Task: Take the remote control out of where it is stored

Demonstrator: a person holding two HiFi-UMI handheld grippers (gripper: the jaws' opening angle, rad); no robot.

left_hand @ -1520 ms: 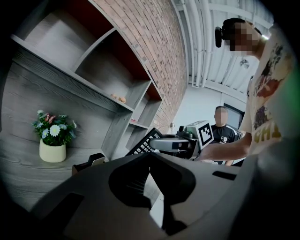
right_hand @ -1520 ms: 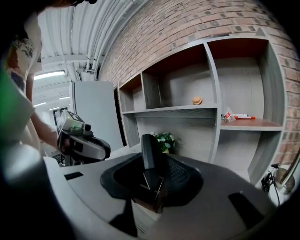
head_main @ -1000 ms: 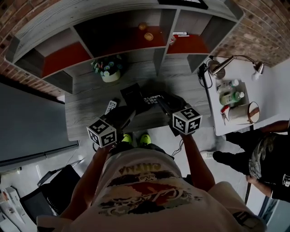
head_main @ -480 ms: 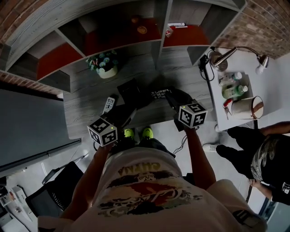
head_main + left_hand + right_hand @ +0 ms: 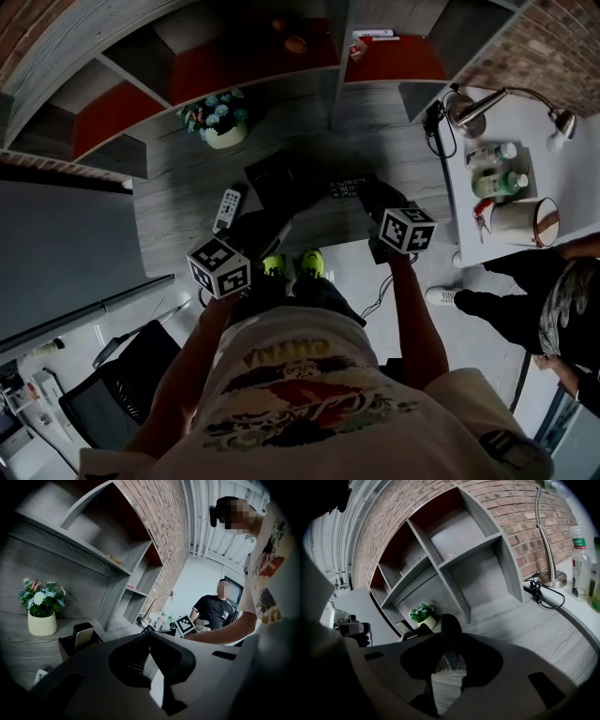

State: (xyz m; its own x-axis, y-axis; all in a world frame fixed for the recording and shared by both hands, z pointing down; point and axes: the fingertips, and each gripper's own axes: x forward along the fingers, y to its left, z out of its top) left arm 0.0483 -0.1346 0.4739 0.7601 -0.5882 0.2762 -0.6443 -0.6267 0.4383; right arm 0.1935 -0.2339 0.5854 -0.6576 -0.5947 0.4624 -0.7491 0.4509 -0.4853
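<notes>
My right gripper (image 5: 366, 193) is shut on a black remote control (image 5: 345, 187) and holds it over the grey desk (image 5: 178, 202), just right of a black holder box (image 5: 272, 183). In the right gripper view the remote (image 5: 451, 627) shows end-on as a dark slab between the jaws of the right gripper (image 5: 451, 645). My left gripper (image 5: 277, 228) hovers at the desk's front edge, near the holder (image 5: 77, 640). Its jaws meet at the tips with nothing between them (image 5: 150, 634). A white remote (image 5: 228, 208) lies flat on the desk, left of the holder.
A potted flower (image 5: 220, 127) stands at the back of the desk under the shelf unit (image 5: 328, 70). A white side table (image 5: 525, 202) at the right carries a desk lamp (image 5: 469, 108), bottles and a mug. A person (image 5: 553, 309) stands at the right.
The right gripper has carried the black remote to the right, away from the holder, lower toward the desk, and has rolled. The left gripper has barely shifted.
</notes>
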